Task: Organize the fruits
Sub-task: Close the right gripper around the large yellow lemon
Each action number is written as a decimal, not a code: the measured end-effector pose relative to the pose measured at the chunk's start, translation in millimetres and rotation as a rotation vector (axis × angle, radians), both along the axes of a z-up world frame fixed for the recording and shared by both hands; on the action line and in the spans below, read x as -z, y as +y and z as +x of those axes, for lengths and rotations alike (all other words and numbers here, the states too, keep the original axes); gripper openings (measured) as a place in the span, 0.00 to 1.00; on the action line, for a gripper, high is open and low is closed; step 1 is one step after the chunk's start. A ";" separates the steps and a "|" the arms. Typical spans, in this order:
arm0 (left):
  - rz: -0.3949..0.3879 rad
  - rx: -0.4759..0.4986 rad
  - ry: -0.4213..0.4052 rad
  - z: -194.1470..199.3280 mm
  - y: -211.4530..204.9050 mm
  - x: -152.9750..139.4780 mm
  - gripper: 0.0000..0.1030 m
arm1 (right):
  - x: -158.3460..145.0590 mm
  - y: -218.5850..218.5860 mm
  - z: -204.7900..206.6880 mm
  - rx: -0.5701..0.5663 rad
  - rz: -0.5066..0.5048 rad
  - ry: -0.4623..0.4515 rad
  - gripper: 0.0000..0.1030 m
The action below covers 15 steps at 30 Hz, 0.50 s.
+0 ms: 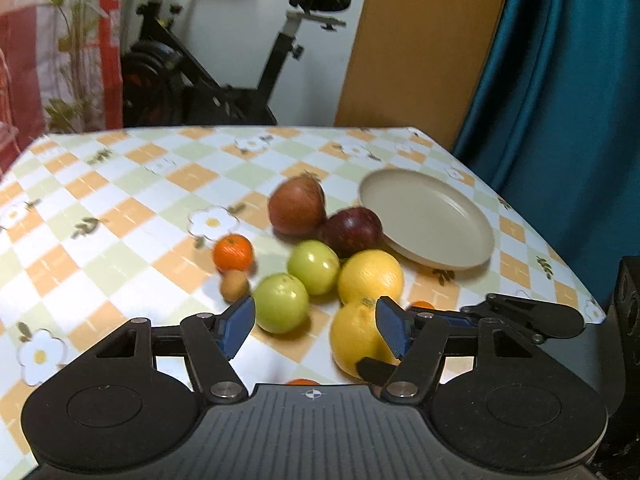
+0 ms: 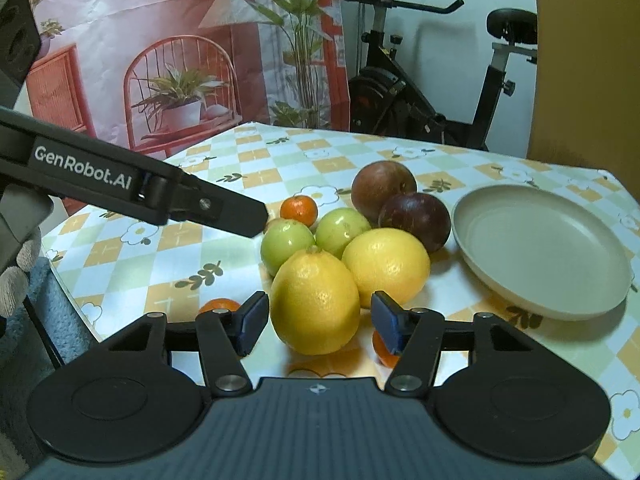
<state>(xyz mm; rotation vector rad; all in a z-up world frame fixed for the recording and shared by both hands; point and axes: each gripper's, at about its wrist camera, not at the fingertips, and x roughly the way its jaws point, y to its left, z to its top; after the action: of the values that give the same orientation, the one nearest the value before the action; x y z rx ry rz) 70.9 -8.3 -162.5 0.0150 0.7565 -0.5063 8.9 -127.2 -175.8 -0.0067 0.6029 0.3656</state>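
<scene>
- The front lemon (image 2: 316, 300) lies on the tablecloth (image 2: 120, 264) between the right gripper (image 2: 316, 322) fingers, which flank its widest part. A narrow gap shows at each blue pad (image 2: 251, 322), so no contact is confirmed; the jaws stand partly apart, not clamped.
- The lemon stands roughly upright, long axis tilted slightly, nipple end (image 2: 314, 249) uppermost and pointing away from the gripper.
- The second lemon (image 2: 386, 266) sits just beyond and right of the first, touching it.
- The left gripper (image 1: 316, 328) is partly spread and holds nothing. A green fruit (image 1: 281, 303) lies just ahead of its left pad (image 1: 236, 326), apart from it; the front lemon (image 1: 356, 340) sits behind its right pad (image 1: 394, 330).
- Further ahead: a second green fruit (image 1: 314, 267), two dark red fruits (image 1: 297, 206) (image 1: 352, 232), a small orange (image 1: 233, 252).
- The empty plate (image 1: 472, 240) lies ahead and to the right of both grippers, beside the dark fruit.
</scene>
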 end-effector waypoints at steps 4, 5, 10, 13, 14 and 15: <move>-0.001 0.027 0.014 6.4 -3.8 -2.0 0.67 | 3.1 -0.2 2.0 -0.004 0.006 0.007 0.58; -0.007 0.026 0.009 9.6 -4.5 -4.6 0.67 | 3.7 -0.2 2.2 -0.006 0.007 0.007 0.58; 0.015 0.062 -0.033 14.9 -13.5 -14.1 0.66 | 5.1 0.6 2.9 -0.010 0.005 0.004 0.57; 0.016 0.094 0.000 12.7 -22.1 -5.1 0.66 | 5.0 2.2 2.0 -0.015 -0.002 0.000 0.55; 0.015 0.098 0.012 11.7 -23.5 -1.3 0.66 | 5.3 3.0 1.7 -0.018 -0.007 -0.001 0.55; 0.016 0.102 0.026 10.9 -25.3 3.4 0.66 | 5.5 4.1 1.4 -0.020 -0.014 -0.003 0.55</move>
<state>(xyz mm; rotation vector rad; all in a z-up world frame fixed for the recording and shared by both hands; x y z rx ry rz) 81.8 -33.7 -165.9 0.0627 0.7877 -0.5985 10.3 -123.1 -181.3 -0.0270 0.6033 0.3809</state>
